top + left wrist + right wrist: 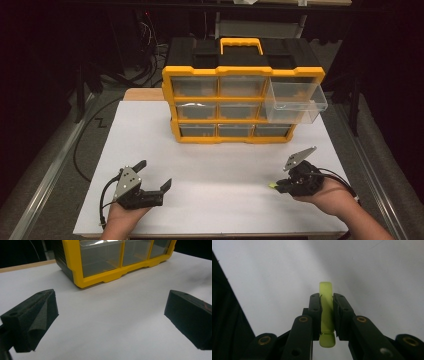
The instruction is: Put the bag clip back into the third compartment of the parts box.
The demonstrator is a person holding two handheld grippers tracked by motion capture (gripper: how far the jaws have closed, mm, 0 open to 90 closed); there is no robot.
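- Right gripper [276, 185] clamped on small yellow-green piece [326, 312], low over white table [225, 165].
- Left gripper [155, 175] jaws spread wide, empty.
- Organizer [240, 95] top-right drawer [295, 102] pulled out.

lab | dark room, cables [150, 45], white table [210, 165]

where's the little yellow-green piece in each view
High view: the yellow-green piece pokes out left of the right gripper, lower right.
Left gripper view: not in it.
Right gripper view: centre, clamped upright between the jaws.
Shared landmark: the white table top.
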